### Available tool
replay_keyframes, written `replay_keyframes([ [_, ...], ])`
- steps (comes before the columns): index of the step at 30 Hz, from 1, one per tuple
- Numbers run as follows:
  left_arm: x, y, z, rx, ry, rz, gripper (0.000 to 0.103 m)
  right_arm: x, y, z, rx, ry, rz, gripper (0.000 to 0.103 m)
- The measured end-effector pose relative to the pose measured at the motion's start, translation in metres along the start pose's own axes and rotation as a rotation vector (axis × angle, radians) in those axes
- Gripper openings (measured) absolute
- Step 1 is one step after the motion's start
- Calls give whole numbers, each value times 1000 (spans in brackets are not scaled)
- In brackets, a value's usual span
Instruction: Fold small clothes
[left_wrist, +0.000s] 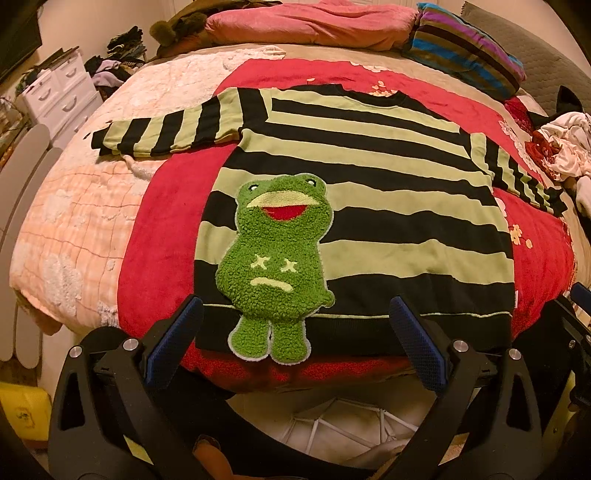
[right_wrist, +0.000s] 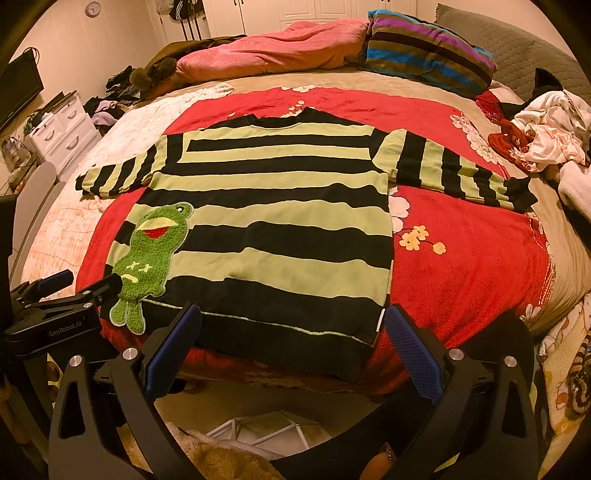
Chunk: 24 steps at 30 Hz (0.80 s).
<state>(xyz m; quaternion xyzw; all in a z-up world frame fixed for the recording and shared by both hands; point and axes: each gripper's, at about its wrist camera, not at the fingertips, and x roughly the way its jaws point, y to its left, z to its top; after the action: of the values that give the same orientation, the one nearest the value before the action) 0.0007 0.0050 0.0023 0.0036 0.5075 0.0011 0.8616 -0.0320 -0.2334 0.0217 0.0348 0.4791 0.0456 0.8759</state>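
Bedroom, warm light; a bed (right_wrist: 554, 288) filled both views. Left gripper (left_wrist: 295, 339) had its jaws wide apart, holding nothing, poised just short of the hem of a sweater (left_wrist: 369, 206) at the bed's near edge. Right gripper (right_wrist: 291, 343) likewise: jaws spread, nothing between them, at the same hem further toward the right corner. Whether any fingertip touched the fabric, I could not tell.

Sweater lay flat and unfolded, front up, green and black stripes, neck away from the cameras, both sleeves stretched out sideways. Fuzzy green frog patch (left_wrist: 275, 266) sat on the lower left of the front, its feet hanging past the hem. In the right view, the left gripper's body showed beside the frog.

Under the sweater, a red blanket (right_wrist: 461, 258) with yellow and white flowers. Left of it, a pale peach quilt (left_wrist: 74, 221). At the far end, a pink duvet (right_wrist: 277, 51) and a striped pillow (right_wrist: 424, 51). Loose clothes pile (right_wrist: 543, 129) lay at the right edge. White drawers (left_wrist: 55, 96) stood beyond the bed's left side.
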Motion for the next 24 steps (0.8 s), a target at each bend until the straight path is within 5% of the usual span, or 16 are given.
replay_keyframes([
  [24, -2, 0, 1, -1, -1, 0, 94, -7, -1, 1, -1, -27, -9, 99],
])
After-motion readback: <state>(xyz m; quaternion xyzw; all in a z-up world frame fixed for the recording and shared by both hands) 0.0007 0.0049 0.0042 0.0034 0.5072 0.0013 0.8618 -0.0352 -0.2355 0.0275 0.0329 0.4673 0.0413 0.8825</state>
